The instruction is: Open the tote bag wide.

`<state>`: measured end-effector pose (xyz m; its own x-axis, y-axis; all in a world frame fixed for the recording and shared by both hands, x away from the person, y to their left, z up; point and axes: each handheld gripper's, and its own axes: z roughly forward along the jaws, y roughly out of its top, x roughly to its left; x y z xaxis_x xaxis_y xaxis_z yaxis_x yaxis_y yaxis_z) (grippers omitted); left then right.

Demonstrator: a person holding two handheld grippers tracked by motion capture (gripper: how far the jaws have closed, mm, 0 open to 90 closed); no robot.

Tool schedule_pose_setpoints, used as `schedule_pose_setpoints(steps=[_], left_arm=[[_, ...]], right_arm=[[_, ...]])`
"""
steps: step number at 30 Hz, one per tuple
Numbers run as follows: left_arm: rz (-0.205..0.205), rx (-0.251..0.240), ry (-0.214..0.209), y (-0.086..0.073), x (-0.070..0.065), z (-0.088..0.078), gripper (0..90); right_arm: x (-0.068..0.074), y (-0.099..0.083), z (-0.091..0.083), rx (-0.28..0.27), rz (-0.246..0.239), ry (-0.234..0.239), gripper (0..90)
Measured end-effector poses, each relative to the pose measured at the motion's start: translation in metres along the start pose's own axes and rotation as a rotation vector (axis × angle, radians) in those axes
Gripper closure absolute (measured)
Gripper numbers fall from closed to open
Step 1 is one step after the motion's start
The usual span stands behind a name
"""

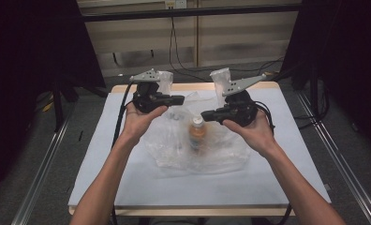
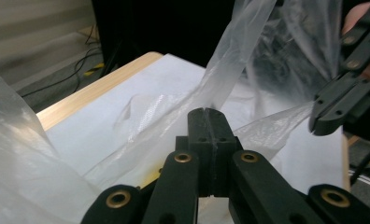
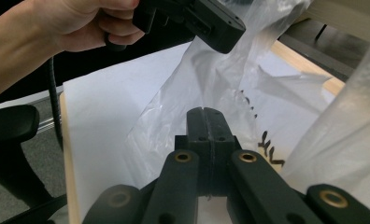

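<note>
A crumpled bag of clear thin plastic (image 1: 200, 150) is spread over the middle of the white-covered table, and its two upper edges are lifted off the surface (drawn up taut as see-through strips in both gripper views). Inside it a small bottle with a white cap and orange-brown contents (image 1: 197, 133) is seen lying, cap toward the far edge.

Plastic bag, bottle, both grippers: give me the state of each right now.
Plastic bag: clear, lying on the table, its top edges lifted at both sides.
Bottle: inside the bag, white cap toward the far side.
Left gripper: shut on a strip of the bag.
Right gripper: shut on the bag.
</note>
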<state>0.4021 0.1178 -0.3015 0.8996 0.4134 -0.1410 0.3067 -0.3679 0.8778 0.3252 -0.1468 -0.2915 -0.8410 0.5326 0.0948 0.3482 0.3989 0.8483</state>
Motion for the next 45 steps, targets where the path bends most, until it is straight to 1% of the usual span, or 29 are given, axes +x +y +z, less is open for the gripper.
schedule_pose_setpoints(steps=[3,6,7,8,9,11,12,13,14,17,18,20,21,23,24,26,27,28,29,31,32,33,35,36,38,40,41,43,45], left_arm=[[-0.014,0.049,0.038,-0.005,0.007,0.010,90.0],[0.003,0.117,0.030,-0.018,0.006,0.022,90.0],[0.003,0.117,0.030,-0.018,0.006,0.022,90.0],[0.004,0.129,0.018,-0.023,0.005,0.024,90.0],[0.008,0.164,0.004,-0.032,0.000,0.029,90.0],[0.015,0.183,0.002,-0.036,-0.003,0.031,90.0],[0.034,0.220,0.009,-0.042,-0.009,0.033,90.0],[0.035,0.237,0.006,-0.046,-0.009,0.035,90.0],[0.035,0.237,0.006,-0.046,-0.009,0.035,90.0],[0.030,0.274,-0.026,-0.056,-0.007,0.041,90.0],[0.030,0.274,-0.026,-0.056,-0.007,0.041,90.0],[0.052,0.308,-0.023,-0.058,-0.007,0.043,90.0],[0.050,0.309,-0.031,-0.059,-0.007,0.044,90.0],[0.056,0.327,-0.033,-0.063,-0.007,0.046,90.0],[0.048,0.331,-0.035,-0.066,-0.006,0.046,90.0],[0.031,0.347,-0.037,-0.077,-0.004,0.052,90.0],[0.031,0.347,-0.037,-0.077,-0.004,0.052,90.0],[0.016,0.377,-0.035,-0.083,-0.002,0.054,90.0],[0.016,0.377,-0.035,-0.083,-0.002,0.054,90.0],[-0.012,0.365,-0.042,-0.092,0.000,0.057,90.0],[-0.010,0.395,-0.044,-0.100,0.003,0.060,90.0],[-0.010,0.395,-0.044,-0.100,0.003,0.060,90.0],[-0.020,0.408,-0.046,-0.107,0.005,0.063,90.0],[-0.028,0.415,-0.052,-0.114,0.006,0.067,90.0],[-0.032,0.426,-0.051,-0.117,0.007,0.068,90.0],[-0.042,0.434,-0.052,-0.125,0.006,0.072,90.0],[-0.044,0.443,-0.050,-0.129,0.006,0.073,90.0],[-0.062,0.463,-0.053,-0.143,0.002,0.076,90.0],[-0.074,0.461,-0.058,-0.148,0.002,0.077,90.0]], right_arm=[[-0.003,0.010,0.000,-0.018,0.003,-0.004,90.0],[-0.003,0.016,0.002,-0.022,0.002,-0.005,90.0],[-0.003,0.018,0.002,-0.020,0.001,-0.008,90.0],[-0.004,0.019,0.003,-0.019,0.002,-0.013,90.0],[-0.006,0.020,0.003,-0.020,0.007,-0.017,90.0],[-0.009,0.021,0.008,0.003,-0.006,-0.043,90.0],[-0.010,0.019,0.012,0.024,-0.012,-0.059,90.0],[-0.013,0.016,0.016,0.047,-0.012,-0.069,90.0],[-0.013,0.016,0.016,0.047,-0.012,-0.069,90.0],[-0.025,-0.002,0.026,0.093,0.028,-0.108,90.0],[-0.027,-0.007,0.028,0.100,0.042,-0.112,90.0],[-0.029,-0.013,0.029,0.114,0.055,-0.127,90.0],[-0.032,-0.025,0.031,0.131,0.072,-0.146,90.0],[-0.033,-0.031,0.032,0.130,0.081,-0.137,90.0],[-0.032,-0.043,0.032,0.130,0.084,-0.139,90.0],[-0.030,-0.055,0.036,0.135,0.088,-0.129,90.0],[-0.030,-0.061,0.038,0.149,0.090,-0.143,90.0],[-0.031,-0.066,0.041,0.156,0.099,-0.141,90.0],[-0.031,-0.066,0.041,0.156,0.099,-0.141,90.0],[-0.036,-0.077,0.045,0.165,0.128,-0.139,90.0],[-0.042,-0.089,0.048,0.172,0.147,-0.123,90.0],[-0.042,-0.089,0.048,0.172,0.147,-0.123,90.0],[-0.047,-0.100,0.053,0.185,0.174,-0.116,90.0],[-0.050,-0.112,0.061,0.210,0.185,-0.115,90.0],[-0.051,-0.118,0.065,0.216,0.194,-0.105,90.0],[-0.053,-0.131,0.079,0.242,0.213,-0.095,90.0],[-0.053,-0.131,0.079,0.242,0.213,-0.095,90.0],[-0.054,-0.145,0.087,0.278,0.225,-0.085,90.0],[-0.054,-0.158,0.089,0.306,0.222,-0.072,90.0]])
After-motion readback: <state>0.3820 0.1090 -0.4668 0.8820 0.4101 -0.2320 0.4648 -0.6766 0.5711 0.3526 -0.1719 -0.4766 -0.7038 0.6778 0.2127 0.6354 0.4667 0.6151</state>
